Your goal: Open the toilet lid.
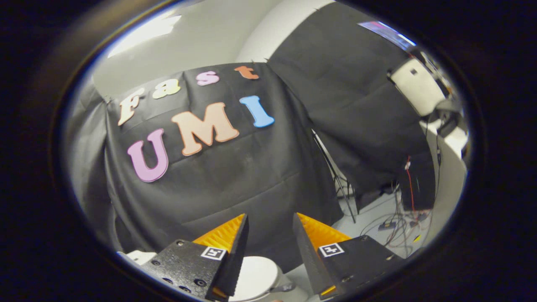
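1. the booth was hung with black cloth (235, 176) across the back, a pale wall above it, and a second black panel (356, 105) at about 2 o'clock; loose cables (394, 222) lay on the pale floor at about 4 o'clock from the fingers, beside a thin tripod leg (335, 180).
2. the gripper (270, 222) pointed mostly at the cloth, tilted, with its jaws spread apart and nothing between them.
3. the toilet (256, 277) sat low, at 6 o'clock, seen through the gap between the fingers as a white rounded top; whether that surface was the lid or the tank could not be told.
4. judged from this, the task was barely begun: the fingers were well apart from the toilet and the lid looked untouched.
5. to do the approach well, the gripper probably needed pitching down until the lid's front edge sat just ahead of the fingertips.
6. keeping the jaws spread until one finger was under the rim and the other above it seemed wise.
7. a firm pinch, then a lift along the hinge's arc, would likely avoid slipping off the smooth surface.
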### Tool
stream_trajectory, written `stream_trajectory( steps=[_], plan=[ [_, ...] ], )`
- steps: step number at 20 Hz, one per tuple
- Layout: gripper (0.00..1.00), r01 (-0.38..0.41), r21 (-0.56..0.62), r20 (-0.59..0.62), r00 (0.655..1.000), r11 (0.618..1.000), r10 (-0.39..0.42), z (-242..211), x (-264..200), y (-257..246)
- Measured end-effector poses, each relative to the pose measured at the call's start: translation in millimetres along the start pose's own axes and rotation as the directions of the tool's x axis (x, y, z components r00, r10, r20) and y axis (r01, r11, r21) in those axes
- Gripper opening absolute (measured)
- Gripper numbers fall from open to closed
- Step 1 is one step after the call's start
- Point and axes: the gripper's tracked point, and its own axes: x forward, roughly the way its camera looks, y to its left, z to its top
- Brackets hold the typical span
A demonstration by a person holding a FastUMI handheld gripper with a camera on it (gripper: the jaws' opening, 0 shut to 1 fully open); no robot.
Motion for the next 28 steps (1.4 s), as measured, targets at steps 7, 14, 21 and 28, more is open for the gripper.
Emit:
stream_trajectory(
  steps=[7,14,21,28],
  plan=[
    [0.60,0.130,0.256,-0.179,0.980,0.958,-0.085,-126,14,-49],
    [0.60,0.230,0.444,-0.345,0.936,0.866,-0.071,-229,18,-74],
    [0.47,0.201,0.630,-0.363,0.930,0.750,0.055,-256,53,-71],
    [0.10,0.173,0.714,-0.372,0.914,0.678,0.158,-252,75,-58]
  ],
)
